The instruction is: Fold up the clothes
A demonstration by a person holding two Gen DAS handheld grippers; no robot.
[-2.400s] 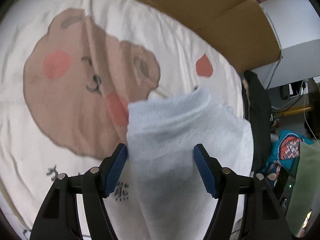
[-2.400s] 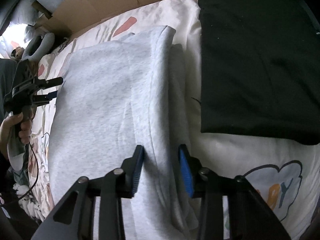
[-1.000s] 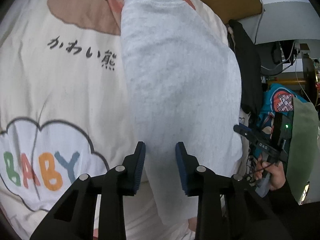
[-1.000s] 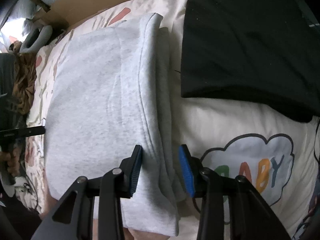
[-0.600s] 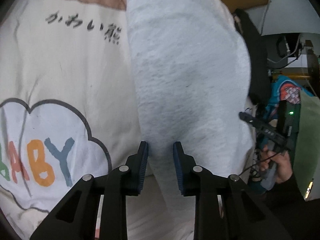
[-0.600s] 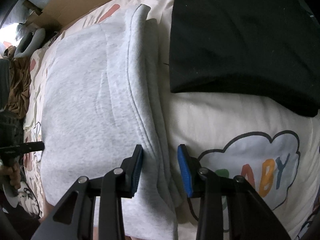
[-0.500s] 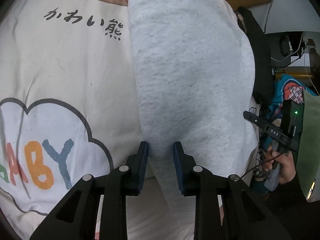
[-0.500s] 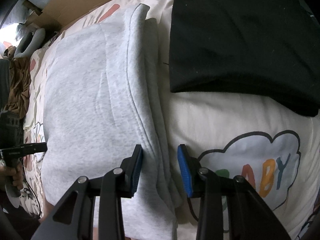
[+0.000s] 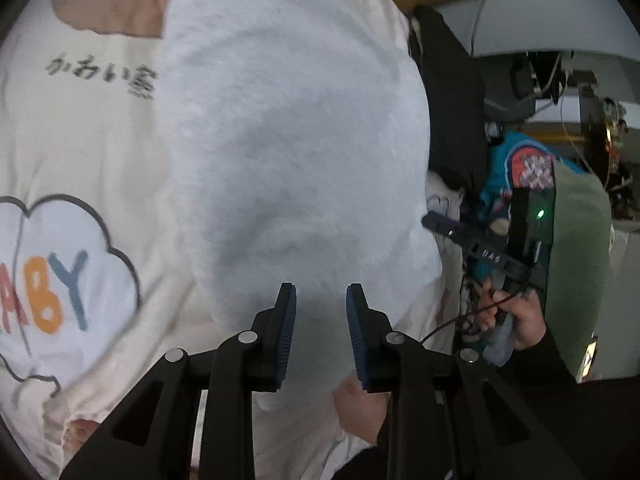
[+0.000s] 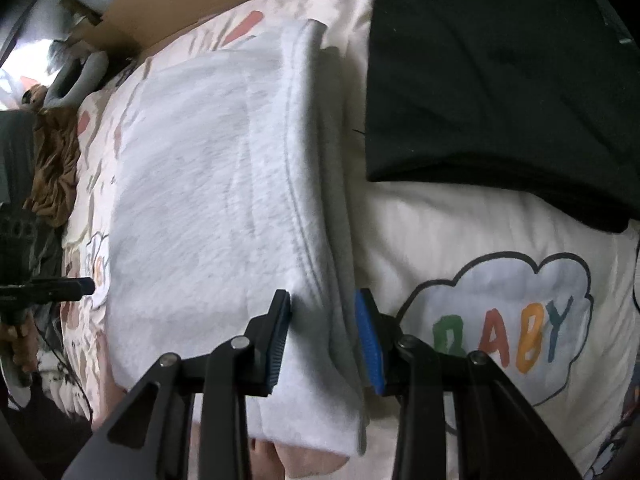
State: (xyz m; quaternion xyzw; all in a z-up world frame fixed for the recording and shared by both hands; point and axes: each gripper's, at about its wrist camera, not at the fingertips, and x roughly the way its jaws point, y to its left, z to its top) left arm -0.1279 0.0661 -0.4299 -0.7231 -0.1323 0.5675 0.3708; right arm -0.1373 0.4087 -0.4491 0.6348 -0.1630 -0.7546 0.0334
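Note:
A light grey sweatshirt (image 9: pixel 280 140) lies folded on a cream blanket (image 9: pixel 80 140) with a "BABY" cloud print. My left gripper (image 9: pixel 321 292) is shut on its near edge, and the cloth bulges up ahead of the pads. In the right wrist view the sweatshirt (image 10: pixel 200 200) stretches away from me. My right gripper (image 10: pixel 322 298) is shut on its thick folded right edge. The left gripper's tip (image 10: pixel 84 286) shows at the sweatshirt's far left side. A hand (image 9: pixel 520 320) holds the right gripper (image 9: pixel 430 222) at the sweatshirt's right side.
A folded black garment (image 10: pixel 500 80) lies on the blanket (image 10: pixel 460 232) just right of the sweatshirt. Cardboard (image 10: pixel 200 0) lines the far edge. Brown cloth (image 10: pixel 52 176) and a grey plush toy (image 10: pixel 76 76) sit far left. Green fabric (image 9: pixel 576 260) and teal clutter (image 9: pixel 516 160) stand off the bed.
My left gripper, wide open earlier, has closed on the sweatshirt's near edge. In the last half second it rose, with the cloth bulging. The right gripper keeps its grip and place.

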